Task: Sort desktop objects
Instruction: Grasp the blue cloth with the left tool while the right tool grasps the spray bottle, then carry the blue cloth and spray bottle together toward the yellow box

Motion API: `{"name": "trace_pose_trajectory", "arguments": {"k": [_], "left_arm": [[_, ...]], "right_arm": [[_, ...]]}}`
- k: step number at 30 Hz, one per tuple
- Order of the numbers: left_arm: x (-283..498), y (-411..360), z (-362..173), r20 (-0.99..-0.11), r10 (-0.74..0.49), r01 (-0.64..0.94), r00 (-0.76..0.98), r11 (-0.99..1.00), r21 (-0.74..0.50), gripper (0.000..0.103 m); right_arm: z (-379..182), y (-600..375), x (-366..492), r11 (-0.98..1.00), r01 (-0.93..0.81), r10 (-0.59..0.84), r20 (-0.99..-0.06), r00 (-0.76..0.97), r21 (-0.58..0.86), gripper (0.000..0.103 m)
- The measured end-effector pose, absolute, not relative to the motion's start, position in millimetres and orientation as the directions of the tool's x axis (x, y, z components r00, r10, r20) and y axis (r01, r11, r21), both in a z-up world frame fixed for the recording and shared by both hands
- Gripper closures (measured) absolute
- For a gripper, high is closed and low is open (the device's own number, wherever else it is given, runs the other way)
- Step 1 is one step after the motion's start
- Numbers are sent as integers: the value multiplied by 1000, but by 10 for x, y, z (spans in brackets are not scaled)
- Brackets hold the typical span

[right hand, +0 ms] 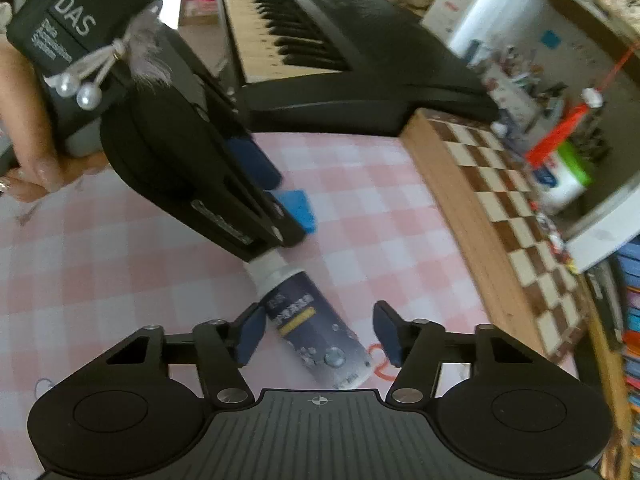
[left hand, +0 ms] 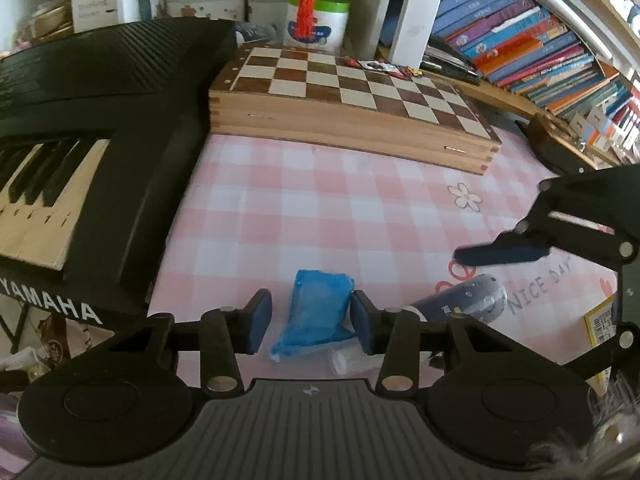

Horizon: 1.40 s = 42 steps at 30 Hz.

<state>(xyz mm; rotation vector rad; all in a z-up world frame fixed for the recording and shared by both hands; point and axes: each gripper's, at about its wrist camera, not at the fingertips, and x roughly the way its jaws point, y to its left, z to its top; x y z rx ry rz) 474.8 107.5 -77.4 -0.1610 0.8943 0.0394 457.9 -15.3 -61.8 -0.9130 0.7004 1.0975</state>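
1. Step in hand, as I read it: a double pick. Each gripper is lined up on its own item on the pink-checked counter point(left hand: 320, 200).
2. Left gripper point(left hand: 312, 322): jaws straddle the blue plastic packet point(left hand: 320, 312). The right pad touches or nearly touches the packet's edge, the left pad stands clear with a gap. I call it not yet clamped.
3. The packet lies flat on the counter, near the front edge, just beside the keyboard point(left hand: 80, 160). A small clear item point(left hand: 350, 362) sits just below it; I can't tell what it is.
4. Right gripper point(right hand: 318, 334): jaws either side of the dark blue bottle point(right hand: 316, 332), gaps on both sides, so released and not grasping.
5. The bottle lies on its side, white cap pointing toward the left gripper, which hides the cap end in the right wrist view. Its body runs diagonally between the pads, not square to them.
6. Next move, my judgement: shut the left jaws on the packet; it is soft and will crumple, so squeeze gently.
7. Right: rotate to square up on the bottle, then close. It is round and may roll or slip out.
8. The grippers sit close together, so I'd lift one at a time to avoid a clash.
9. Chessboard point(left hand: 352, 80) stays well apart.
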Motion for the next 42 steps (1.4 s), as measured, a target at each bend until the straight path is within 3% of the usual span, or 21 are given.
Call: {"name": "trace_pose_trajectory", "arguments": {"k": [4, 11, 16, 24, 42], "left_arm": [[4795, 1054, -772, -779, -35, -77, 626, 991, -106, 73], [4751, 1183, -677, -772, -38, -114, 635, 983, -142, 76], [4465, 1305, -334, -698, -69, -136, 713, 963, -234, 77], [3873, 1359, 16, -622, -97, -122, 777, 946, -300, 77], [2754, 1231, 286, -530, -157, -75, 833, 918, -390, 78]], "right_arm": [[-646, -106, 4686, 171, -962, 427, -864, 267, -213, 54], [-668, -95, 4787, 218, -967, 419, -882, 215, -132, 53], [-668, -183, 4912, 346, -938, 421, -897, 136, 20, 69], [-638, -335, 4656, 510, -860, 406, -887, 218, 22, 70], [213, -956, 3633, 709, -699, 535, -721, 441, 98, 70]]}}
